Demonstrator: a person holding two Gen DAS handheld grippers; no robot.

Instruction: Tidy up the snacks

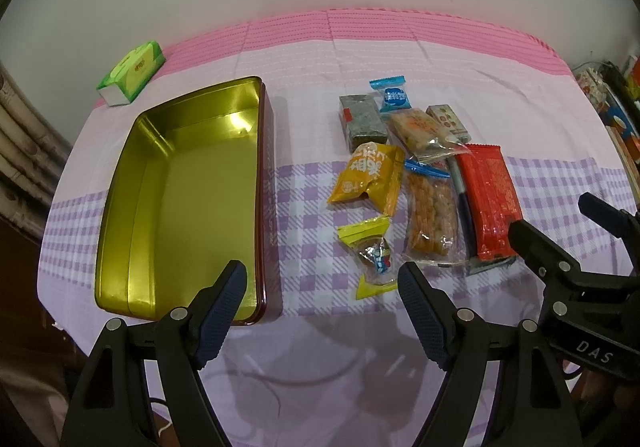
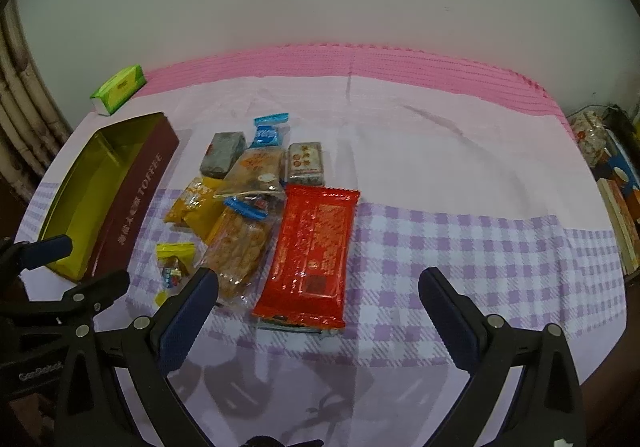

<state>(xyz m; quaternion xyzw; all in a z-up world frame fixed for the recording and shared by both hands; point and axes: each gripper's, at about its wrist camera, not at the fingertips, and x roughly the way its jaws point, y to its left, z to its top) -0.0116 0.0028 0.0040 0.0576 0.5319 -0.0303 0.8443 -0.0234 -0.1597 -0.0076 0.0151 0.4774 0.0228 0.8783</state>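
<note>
An empty gold-lined toffee tin (image 1: 192,203) (image 2: 100,199) lies open on the left of the table. Right of it is a pile of snacks: a red packet (image 1: 490,199) (image 2: 312,251), a clear peanut bar (image 1: 430,213) (image 2: 240,247), a yellow pack (image 1: 368,177) (image 2: 196,207), a small yellow-ended candy (image 1: 374,253) (image 2: 172,267), a dark block (image 1: 362,121) (image 2: 224,157), a blue candy (image 1: 394,95) (image 2: 268,131). My left gripper (image 1: 320,283) is open, above the table's near edge between tin and snacks. My right gripper (image 2: 318,287) is open over the red packet's near end.
A green tissue pack (image 1: 132,73) (image 2: 118,89) sits at the far left corner. The table has a pink and purple checked cloth (image 2: 460,239). A wall stands behind. Books and clutter (image 2: 616,187) are off the right edge.
</note>
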